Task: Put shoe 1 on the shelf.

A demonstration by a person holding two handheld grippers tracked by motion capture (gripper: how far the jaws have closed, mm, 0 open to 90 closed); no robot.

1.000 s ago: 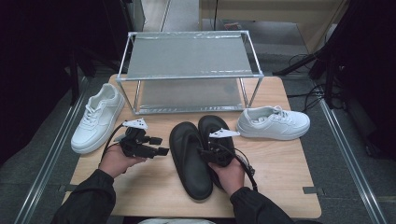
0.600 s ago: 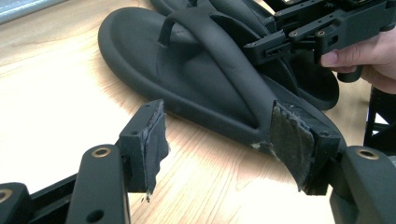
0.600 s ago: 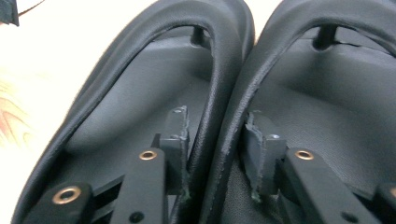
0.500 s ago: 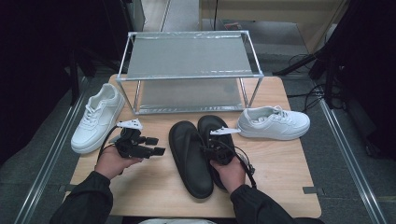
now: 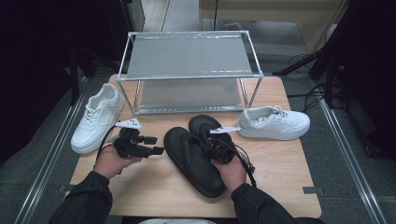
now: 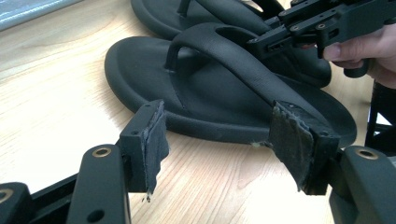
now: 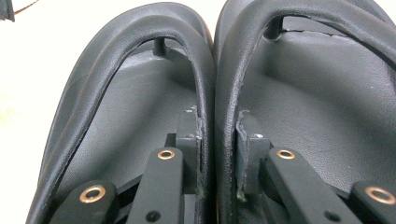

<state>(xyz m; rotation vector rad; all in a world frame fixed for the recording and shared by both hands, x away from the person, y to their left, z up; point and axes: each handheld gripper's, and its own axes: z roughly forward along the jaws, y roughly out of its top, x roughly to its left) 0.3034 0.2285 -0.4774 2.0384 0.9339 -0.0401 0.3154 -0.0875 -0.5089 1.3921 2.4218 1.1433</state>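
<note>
Two black flip-flop sandals lie side by side mid-table, the left sandal nearer me and the right sandal farther back. My right gripper sits over them. In the right gripper view its jaws have just been closing, and the pads now press the inner strap of the left sandal against that of the right sandal. My left gripper is held left of the sandals, open with nothing between its pads, and faces the near sandal.
A two-tier metal rack stands at the back of the wooden table. One white sneaker lies at the left edge, another white sneaker to the right of the sandals.
The right gripper's jaws have drawn together onto the two sandals' neighbouring straps. Both hands have kept their places.
</note>
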